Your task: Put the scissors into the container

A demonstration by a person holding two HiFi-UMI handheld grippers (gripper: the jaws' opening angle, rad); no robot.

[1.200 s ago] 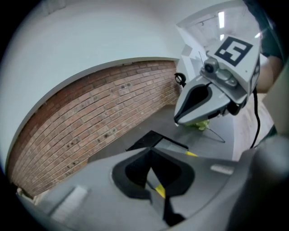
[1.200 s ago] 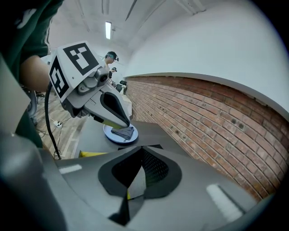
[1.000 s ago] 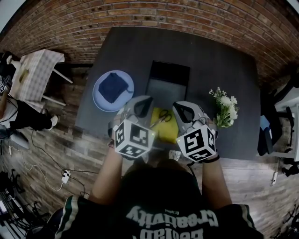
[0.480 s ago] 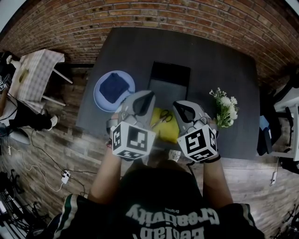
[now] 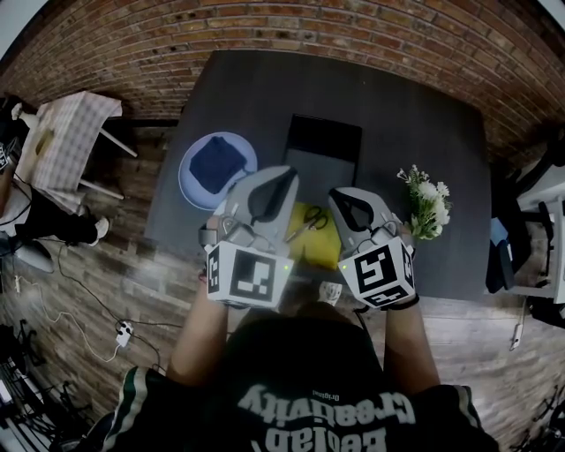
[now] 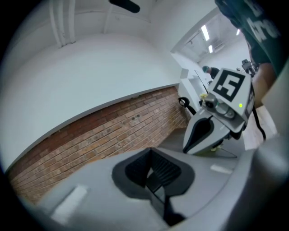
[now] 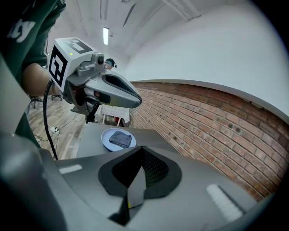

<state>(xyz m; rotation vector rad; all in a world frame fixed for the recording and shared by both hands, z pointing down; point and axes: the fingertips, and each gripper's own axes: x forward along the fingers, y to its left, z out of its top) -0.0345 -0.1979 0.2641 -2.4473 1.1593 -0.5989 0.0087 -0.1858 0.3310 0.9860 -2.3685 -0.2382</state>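
The scissors point(image 5: 309, 219) lie on a yellow cloth point(image 5: 323, 249) near the table's front edge, their black handles pointing away from me. Behind them stands the black rectangular container point(image 5: 320, 154). My left gripper point(image 5: 281, 177) is raised above the table, left of the scissors, with its jaws shut and nothing in them. To the right of the scissors my right gripper point(image 5: 341, 198) hovers lower, its jaws together and bare. Neither gripper touches the scissors. In the left gripper view the closed jaws point(image 6: 151, 168) face the brick wall.
A pale blue plate point(image 5: 196, 190) with a folded dark cloth point(image 5: 216, 165) sits at the table's left. A bunch of white flowers point(image 5: 427, 203) stands at the right. A brick wall point(image 5: 291, 26) runs behind the dark table point(image 5: 415, 115). A small checked table point(image 5: 62, 141) stands far left.
My left gripper has risen and tipped upward, looming larger in the head view. The right gripper and the scissors have stayed put.
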